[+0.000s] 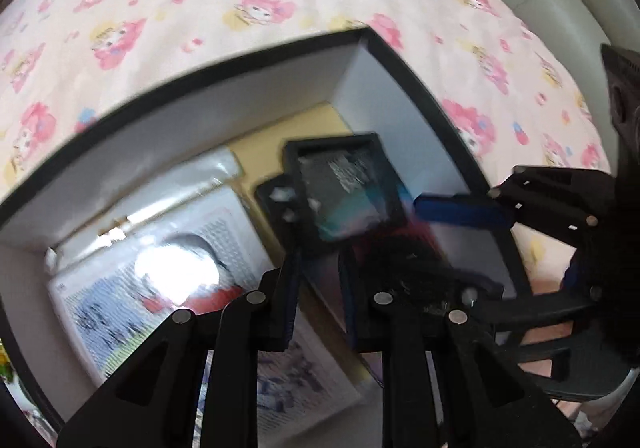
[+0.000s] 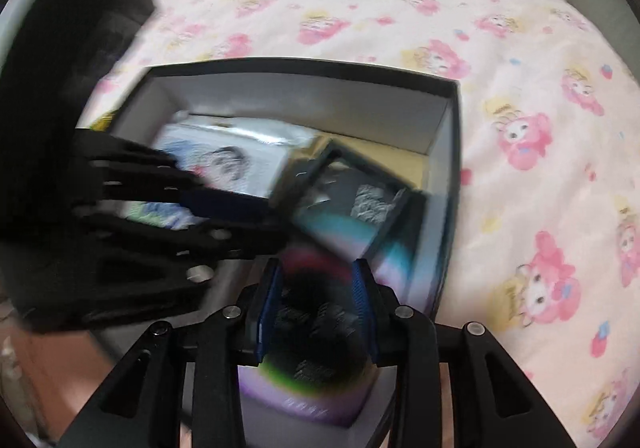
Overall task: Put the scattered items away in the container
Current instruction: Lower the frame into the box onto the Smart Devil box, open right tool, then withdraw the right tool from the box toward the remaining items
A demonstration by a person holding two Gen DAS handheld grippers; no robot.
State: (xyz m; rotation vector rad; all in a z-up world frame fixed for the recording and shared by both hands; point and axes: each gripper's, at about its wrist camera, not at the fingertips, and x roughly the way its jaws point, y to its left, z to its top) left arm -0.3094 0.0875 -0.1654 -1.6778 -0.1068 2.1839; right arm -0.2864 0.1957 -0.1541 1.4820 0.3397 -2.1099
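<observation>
Left wrist view. Container: open box, black rim, pale inner walls, standing on the bed, whose cover is pink with a cartoon print. Contents: glossy printed packet flat along the box's left side, with glare on its face; yellow sheet toward the far corner; black framed item, tilted, near the middle of the box. Left claw: fingers drawn close with a narrow gap between them; the lower edge of the framed item lies just above that gap, but blur hides whether it is gripped. Right claw: enters from the right, one blue pad over the box's right wall.

Right wrist view. Same box on the bed; printed packet at its left, framed item tilted at centre right. Right claw: blue pads partly open, set on either side of a dark round item with rainbow-coloured edges at the box's near edge; contact looks likely, blurred. Left claw: reaches in from the left, tips beside the framed item.
</observation>
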